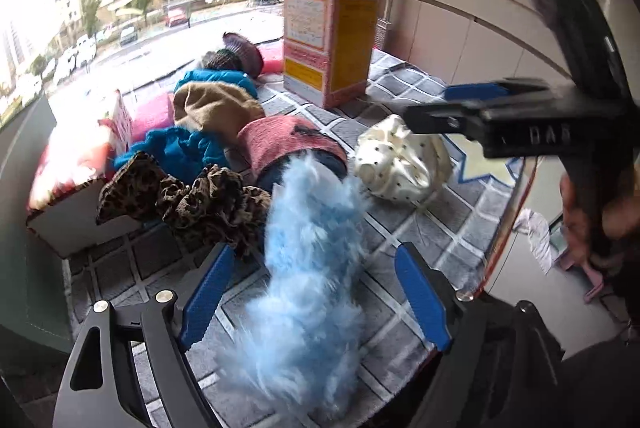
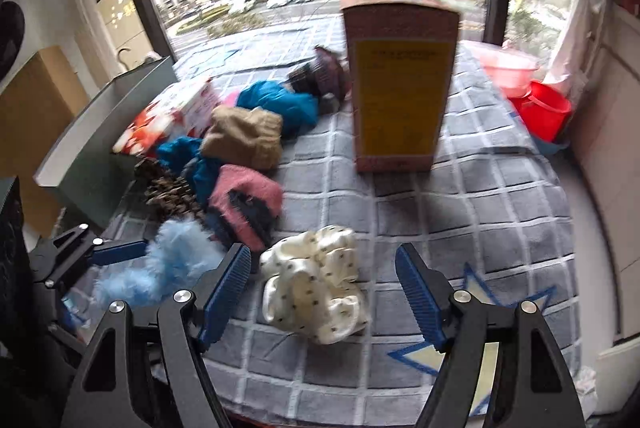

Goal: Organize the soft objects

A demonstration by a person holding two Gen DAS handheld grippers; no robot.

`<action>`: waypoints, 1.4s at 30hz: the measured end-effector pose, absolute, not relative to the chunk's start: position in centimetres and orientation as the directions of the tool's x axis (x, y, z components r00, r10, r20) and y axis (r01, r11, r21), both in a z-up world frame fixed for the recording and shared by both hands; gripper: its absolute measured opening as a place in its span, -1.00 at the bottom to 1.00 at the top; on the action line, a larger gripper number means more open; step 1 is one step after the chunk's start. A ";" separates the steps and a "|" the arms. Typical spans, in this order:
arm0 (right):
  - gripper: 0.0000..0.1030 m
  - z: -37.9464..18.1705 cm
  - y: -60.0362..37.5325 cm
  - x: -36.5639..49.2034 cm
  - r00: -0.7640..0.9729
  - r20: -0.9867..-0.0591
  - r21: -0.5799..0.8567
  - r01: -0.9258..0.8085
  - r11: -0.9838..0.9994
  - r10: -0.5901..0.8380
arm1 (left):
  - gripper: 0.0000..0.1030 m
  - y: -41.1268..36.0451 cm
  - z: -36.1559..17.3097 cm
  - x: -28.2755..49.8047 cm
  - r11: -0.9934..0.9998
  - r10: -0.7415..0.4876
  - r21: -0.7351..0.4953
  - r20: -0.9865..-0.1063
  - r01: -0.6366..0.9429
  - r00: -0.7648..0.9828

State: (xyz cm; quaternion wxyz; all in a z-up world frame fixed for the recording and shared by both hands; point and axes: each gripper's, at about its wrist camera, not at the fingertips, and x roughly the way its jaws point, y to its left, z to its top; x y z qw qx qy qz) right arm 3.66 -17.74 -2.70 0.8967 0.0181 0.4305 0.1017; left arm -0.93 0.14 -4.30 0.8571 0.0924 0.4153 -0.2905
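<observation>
A light blue fluffy piece [image 1: 308, 268] lies on the grey checked mat [image 1: 432, 236] between the fingers of my left gripper [image 1: 316, 292], which is open; its blue pads stand clear of the fur on both sides. A cream dotted scrunchie [image 2: 316, 292] lies just ahead of and between the fingers of my right gripper [image 2: 322, 288], also open and touching nothing. In the left wrist view the right gripper [image 1: 440, 104] hangs over the cream scrunchie [image 1: 400, 164]. Behind lie a pink knit item [image 1: 288, 144], leopard scrunchies [image 1: 208, 204], a tan knit hat [image 1: 216, 108] and teal cloth [image 1: 184, 148].
A tall pink and yellow box [image 2: 400, 84] stands upright mid-mat. A low open white box [image 1: 80, 224] and a red and white carton [image 2: 168, 120] sit at the left, beside a grey bin [image 2: 104, 116]. A red bucket [image 2: 540, 112] stands at the right. The window is behind.
</observation>
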 end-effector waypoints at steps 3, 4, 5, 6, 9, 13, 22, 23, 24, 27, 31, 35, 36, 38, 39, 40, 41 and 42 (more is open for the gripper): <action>0.48 -2.9 -17.7 3.0 0.647 -0.754 0.043 -0.120 0.992 0.111 | 0.65 0.4 -4.7 -0.2 0.829 -0.429 -0.133 -0.775 0.543 0.465; 0.48 -3.1 -17.6 2.8 0.650 -0.751 0.042 -0.122 0.992 0.112 | 0.65 0.4 -4.7 -0.1 0.833 -0.425 -0.134 -0.777 0.536 0.465; 0.48 -3.2 -17.7 2.5 0.661 -0.741 0.044 -0.128 0.991 0.119 | 0.65 0.4 -4.8 -0.3 0.835 -0.420 -0.130 -0.777 0.535 0.468; 0.48 -3.0 -17.5 2.0 0.684 -0.717 0.042 -0.149 0.988 0.133 | 0.65 0.3 -4.8 -0.4 0.835 -0.416 -0.121 -0.778 0.537 0.471; 0.48 -2.1 -16.7 0.1 0.770 -0.631 -0.052 -0.161 0.986 0.093 | 0.65 -0.2 -4.9 -0.8 0.837 -0.388 -0.077 -0.781 0.541 0.489; 0.99 0.3 -17.4 -1.7 0.853 -0.518 -0.062 -0.112 0.992 0.064 | 0.65 -0.8 -5.2 -0.9 0.850 -0.341 -0.022 -0.784 0.527 0.518; 0.99 2.3 -19.8 -2.5 0.902 -0.410 0.060 -0.121 0.991 0.135 | 0.66 -0.5 -5.6 -0.3 0.854 -0.372 -0.086 -0.791 0.514 0.486; 0.99 1.7 -19.4 -2.3 0.892 -0.433 0.024 -0.133 0.991 0.130 | 0.66 -0.4 -5.6 -0.3 0.854 -0.378 -0.095 -0.790 0.512 0.483; 0.99 1.0 -18.7 -1.8 0.868 -0.476 -0.010 -0.163 0.987 0.139 | 0.66 -0.4 -5.6 -0.2 0.855 -0.376 -0.095 -0.791 0.510 0.483; 0.99 -1.4 -16.7 -0.1 0.788 -0.590 -0.035 -0.245 0.969 0.177 | 0.66 -0.6 -5.7 -0.1 0.862 -0.350 -0.068 -0.797 0.503 0.492; 0.99 -4.1 -15.9 2.0 0.703 -0.682 0.004 -0.271 0.963 0.201 | 0.65 -0.2 -5.9 0.2 0.861 -0.360 -0.093 -0.806 0.500 0.470; 0.99 -5.4 -15.1 3.4 0.668 -0.736 -0.073 -0.233 0.970 0.105 | -0.16 -0.3 -6.5 0.6 0.870 -0.340 -0.087 -0.818 0.485 0.464; 0.97 -5.9 -14.5 3.6 0.660 -0.747 -0.113 -0.254 0.961 0.086 | -0.41 -0.4 -6.5 0.5 0.869 -0.339 -0.086 -0.821 0.488 0.459; 0.28 -6.5 -13.7 3.6 0.639 -0.764 -0.140 -0.303 0.943 0.092 | -0.48 -0.5 -6.2 0.3 0.867 -0.347 -0.098 -0.822 0.489 0.451; -0.31 -6.7 -13.4 3.6 0.626 -0.773 -0.134 -0.320 0.938 0.103 | -0.49 -0.5 -6.0 0.1 0.869 -0.347 -0.100 -0.821 0.484 0.454; -0.34 -6.8 -13.4 3.6 0.614 -0.782 -0.123 -0.320 0.940 0.107 | -0.49 -0.6 -5.8 -0.2 0.870 -0.342 -0.089 -0.819 0.485 0.462; -0.34 -6.8 -13.6 3.6 0.614 -0.782 -0.111 -0.309 0.944 0.109 | -0.49 -0.8 -5.4 -0.6 0.870 -0.330 -0.067 -0.815 0.488 0.477; -0.39 -6.7 -13.9 3.5 0.612 -0.781 -0.089 -0.306 0.948 0.125 | -0.49 -1.0 -5.1 -0.9 0.869 -0.321 -0.045 -0.809 0.492 0.493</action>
